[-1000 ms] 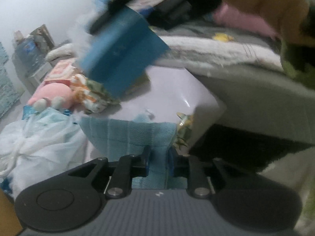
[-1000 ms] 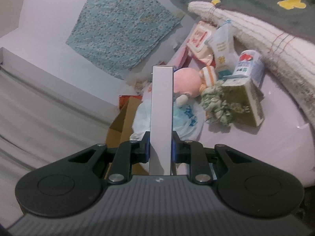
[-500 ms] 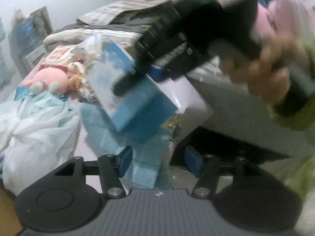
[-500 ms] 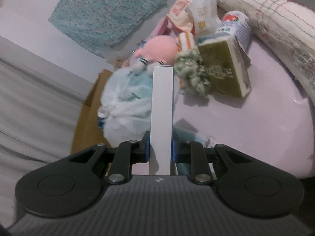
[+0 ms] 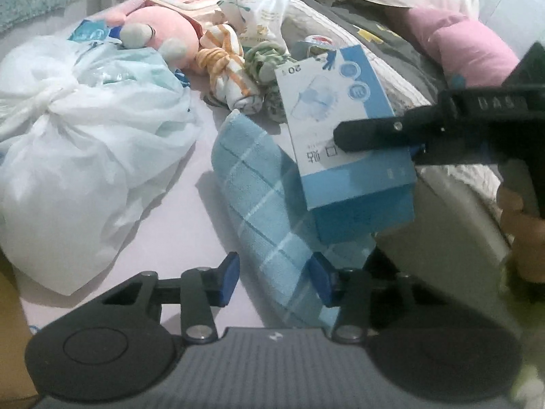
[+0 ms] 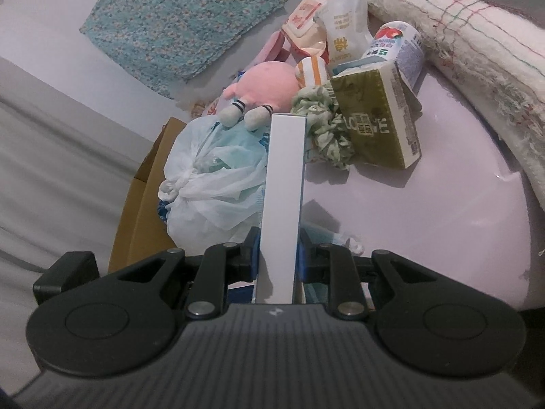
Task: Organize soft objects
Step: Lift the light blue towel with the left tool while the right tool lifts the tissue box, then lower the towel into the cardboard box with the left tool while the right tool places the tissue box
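- The left gripper (image 5: 274, 279) has its jaws closing, astride the near end of the blue checked towel (image 5: 262, 197), pads not yet pressing it
- The towel lies at the bed's (image 5: 177, 225) near edge, its long axis running away from those jaws toward the pink plush (image 5: 160, 30)
- The right gripper (image 6: 277, 260) is clamped on the blue mask box (image 5: 340, 136), held over the towel's right side

Pale wall (image 6: 51, 6) with a teal patterned cloth (image 6: 177, 17) against it. Grey bedding (image 6: 61, 170) at left. Dim, bluish indoor light.
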The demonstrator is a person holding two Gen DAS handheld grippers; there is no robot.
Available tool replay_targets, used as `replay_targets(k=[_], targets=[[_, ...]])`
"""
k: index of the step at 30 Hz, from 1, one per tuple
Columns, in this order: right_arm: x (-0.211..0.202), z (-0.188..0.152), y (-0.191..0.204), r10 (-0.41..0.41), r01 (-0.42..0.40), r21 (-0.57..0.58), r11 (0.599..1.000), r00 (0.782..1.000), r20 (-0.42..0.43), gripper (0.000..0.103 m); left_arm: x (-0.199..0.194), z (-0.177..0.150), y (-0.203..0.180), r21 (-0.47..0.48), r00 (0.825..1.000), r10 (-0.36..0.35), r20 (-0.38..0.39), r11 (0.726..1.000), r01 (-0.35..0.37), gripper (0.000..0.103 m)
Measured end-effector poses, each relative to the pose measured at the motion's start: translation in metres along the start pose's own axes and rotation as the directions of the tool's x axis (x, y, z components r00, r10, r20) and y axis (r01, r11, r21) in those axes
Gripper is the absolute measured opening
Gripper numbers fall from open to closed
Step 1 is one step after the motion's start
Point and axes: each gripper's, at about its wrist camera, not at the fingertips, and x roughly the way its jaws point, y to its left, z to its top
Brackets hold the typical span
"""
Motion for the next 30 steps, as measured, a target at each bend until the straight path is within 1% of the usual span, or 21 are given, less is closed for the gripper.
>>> replay_targets(k=[2,5,7,9,12,14,16,21,25,28,30], targets=[[0.001,0.000,-0.002,0.001,-0.001,0.005,1.000,1.000,-0.002,0.020,0.002,0.002,0.002,-0.003,1.000,-0.004,-0.002,1.000,0.004,0.047],[0.001,0.001,-0.003,0.000,0.000,0.007,1.000,1.000,-0.002,0.020,0.005,0.005,0.003,-0.029,1.000,-0.024,-0.004,0.999,0.024,0.044],[0.003,0.001,-0.003,-0.001,0.001,0.011,1.000,1.000,-0.001,0.020,0.008,0.006,0.006,-0.038,1.000,-0.031,0.000,0.999,0.031,0.039],[0.004,0.000,-0.003,-0.001,0.001,0.016,1.000,1.000,-0.001,0.020,0.009,0.007,0.007,-0.044,0.999,-0.040,0.008,0.998,0.040,0.029],[0.004,0.000,-0.003,0.006,-0.006,0.018,1.000,1.000,0.000,0.020,0.007,0.008,0.002,-0.045,0.999,-0.038,0.025,0.998,0.040,0.017],[0.002,-0.001,0.000,0.010,-0.010,0.013,1.000,1.000,0.004,0.020,0.003,0.008,0.001,-0.063,0.999,-0.040,0.031,0.997,0.042,0.015],[-0.002,-0.001,0.003,0.019,-0.019,0.008,1.000,1.000,0.008,0.020,-0.004,0.009,-0.002,-0.060,0.998,-0.035,0.046,0.998,0.038,0.013],[-0.017,0.003,0.026,0.059,-0.057,-0.038,0.998,0.998,0.031,0.020,-0.037,0.013,-0.016,-0.026,0.993,-0.013,0.116,1.000,0.016,0.012],[-0.024,0.016,0.058,0.120,-0.115,-0.099,0.988,0.992,0.045,0.020,-0.071,0.017,-0.019,-0.026,0.982,0.024,0.186,0.999,-0.019,0.012],[-0.021,0.029,0.092,0.174,-0.166,-0.159,0.973,0.984,0.040,0.020,-0.105,0.018,-0.012,-0.050,0.966,0.064,0.251,0.997,-0.053,0.012],[-0.012,0.038,0.117,0.212,-0.203,-0.191,0.960,0.977,0.024,0.020,-0.129,0.017,-0.004,-0.075,0.949,0.105,0.296,0.993,-0.087,0.012]])
